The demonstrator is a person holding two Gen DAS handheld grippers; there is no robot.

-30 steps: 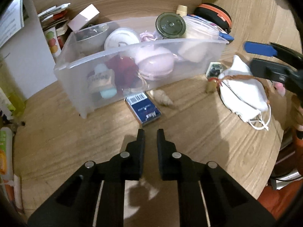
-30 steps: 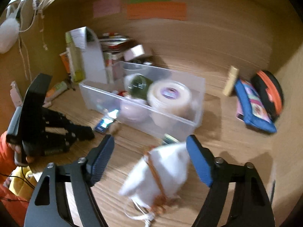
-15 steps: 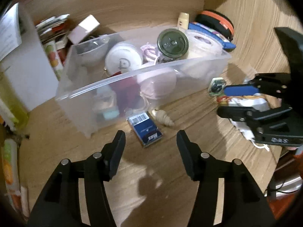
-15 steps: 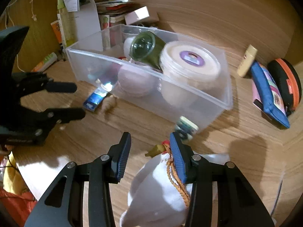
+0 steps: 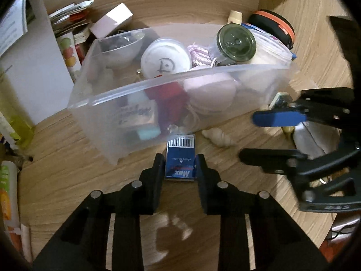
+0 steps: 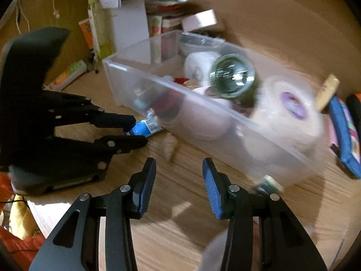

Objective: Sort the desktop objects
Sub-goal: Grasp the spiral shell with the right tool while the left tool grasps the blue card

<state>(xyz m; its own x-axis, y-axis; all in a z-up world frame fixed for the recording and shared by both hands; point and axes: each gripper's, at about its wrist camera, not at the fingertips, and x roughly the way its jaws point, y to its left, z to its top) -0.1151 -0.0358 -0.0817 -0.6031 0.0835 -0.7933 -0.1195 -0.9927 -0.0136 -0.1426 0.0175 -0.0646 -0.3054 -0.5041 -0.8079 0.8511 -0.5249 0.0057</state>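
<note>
Grippers: we counted two; the left gripper (image 5: 180,166) reached in low from the near side and the right gripper (image 6: 179,181) hovered over bare wood.
Blue boxes: we saw one small blue box (image 5: 181,158) lying flat on the wooden desk (image 5: 67,169), just in front of the clear plastic bin (image 5: 140,85), its far end almost under the bin's near wall.
Box axis: its long axis ran straight away from the left gripper towards the bin; the barcode end pointed at the bin and the printed end (upside down to us) pointed back between the fingers.
Left jaws: drawn in narrow, a finger against each long side of the blue box; we took it as gripped.
Right jaws: partly open, blue pads facing each other, nothing between them.
Shells: one pale spiral shell (image 5: 218,136) lay on the desk just right of the box.
Bins: one, crowded with jars and tubs; we could not count its contents surely.
</note>
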